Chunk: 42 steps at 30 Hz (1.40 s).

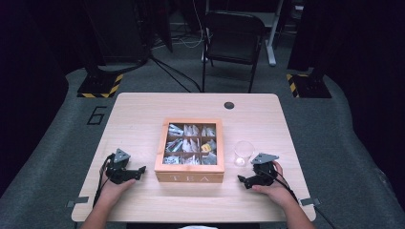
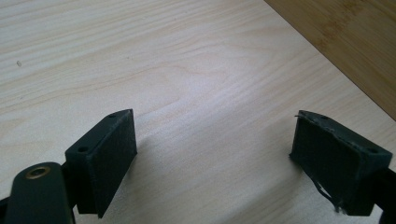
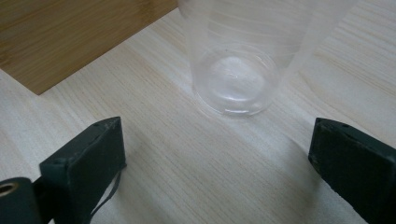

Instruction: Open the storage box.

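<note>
While both hands rest near the desk's (image 1: 143,107) near edge, the left hand-held gripper (image 1: 141,169) lies toward the near left corner with its jaws spread wide and nothing between them; in the left gripper view its pads (image 2: 112,158) frame bare wood, and the side of the tea box (image 2: 348,39) crosses the upper right corner. The right hand-held gripper (image 1: 241,180) sits toward the near right corner, jaws also wide apart and empty. Its own view shows the clear cup (image 3: 236,70) upright just ahead of the jaws, not touching either pad (image 3: 91,163). In the high view the cup (image 1: 243,152) stands just beside the right wall of the tea box (image 1: 189,177), which sits mid-desk, closer to the near edge. The box is open, and its compartments hold tea bags (image 1: 191,143); one yellow packet (image 1: 207,147) lies in the right column.
</note>
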Tool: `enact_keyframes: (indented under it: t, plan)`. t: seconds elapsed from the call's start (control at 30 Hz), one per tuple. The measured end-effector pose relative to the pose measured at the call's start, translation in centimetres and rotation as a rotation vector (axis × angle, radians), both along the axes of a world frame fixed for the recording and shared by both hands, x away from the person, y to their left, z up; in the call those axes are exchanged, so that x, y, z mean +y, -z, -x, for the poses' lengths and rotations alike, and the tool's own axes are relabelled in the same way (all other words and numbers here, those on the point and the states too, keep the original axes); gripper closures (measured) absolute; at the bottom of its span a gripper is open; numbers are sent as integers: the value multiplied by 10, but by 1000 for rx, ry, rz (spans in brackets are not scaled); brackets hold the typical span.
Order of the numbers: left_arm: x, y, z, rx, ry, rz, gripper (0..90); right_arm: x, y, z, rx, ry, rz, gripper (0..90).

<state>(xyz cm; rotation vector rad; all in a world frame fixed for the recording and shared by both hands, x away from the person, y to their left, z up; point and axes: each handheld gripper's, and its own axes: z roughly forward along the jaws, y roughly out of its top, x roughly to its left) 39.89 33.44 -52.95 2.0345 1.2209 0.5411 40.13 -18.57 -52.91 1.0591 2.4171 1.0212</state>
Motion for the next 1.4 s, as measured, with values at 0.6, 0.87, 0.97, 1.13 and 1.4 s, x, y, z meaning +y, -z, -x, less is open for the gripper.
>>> enact_keyframes:
  t: [0.6,0.87,0.97,1.13,1.4]
  plan:
    - [1,1,0,-10,3,5,141,3,0,-2,14,24,4,0]
    - [1,0,0,-6,0,6,161,0,0,0,-5,25,2,43]
    - [1,0,-1,-9,-9,10,177,-2,-1,2,-13,46,-8,125]
    - [0,-1,-1,-25,-33,28,280,-6,-5,4,-3,81,-13,277]
    - [-2,-7,3,-18,-19,47,334,-10,-13,8,15,75,13,369]
